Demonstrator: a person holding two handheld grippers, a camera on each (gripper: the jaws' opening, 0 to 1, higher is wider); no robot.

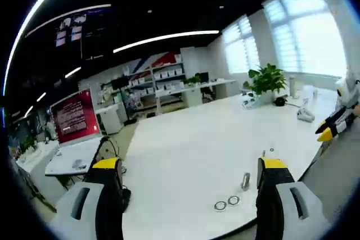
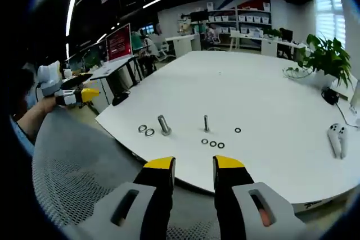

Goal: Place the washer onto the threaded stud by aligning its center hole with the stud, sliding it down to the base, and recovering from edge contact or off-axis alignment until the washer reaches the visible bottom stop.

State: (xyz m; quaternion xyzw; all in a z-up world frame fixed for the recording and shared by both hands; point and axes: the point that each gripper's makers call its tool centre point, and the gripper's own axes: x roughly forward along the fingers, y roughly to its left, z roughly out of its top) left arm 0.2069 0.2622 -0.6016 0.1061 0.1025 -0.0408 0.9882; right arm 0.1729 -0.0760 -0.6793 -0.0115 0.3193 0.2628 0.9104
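While both claws hang spread, empty, left claw [image 1: 188, 171], right claw [image 2: 194, 164], washers [image 2: 212, 144] beside stud [image 2: 206, 123].

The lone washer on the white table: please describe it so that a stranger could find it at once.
In the right gripper view, start at the big white table and find the thin upright threaded stud near its front edge. Below the stud lies a row of three washers. The lone washer lies flat to the stud's right, apart from that row, with nothing touching it.
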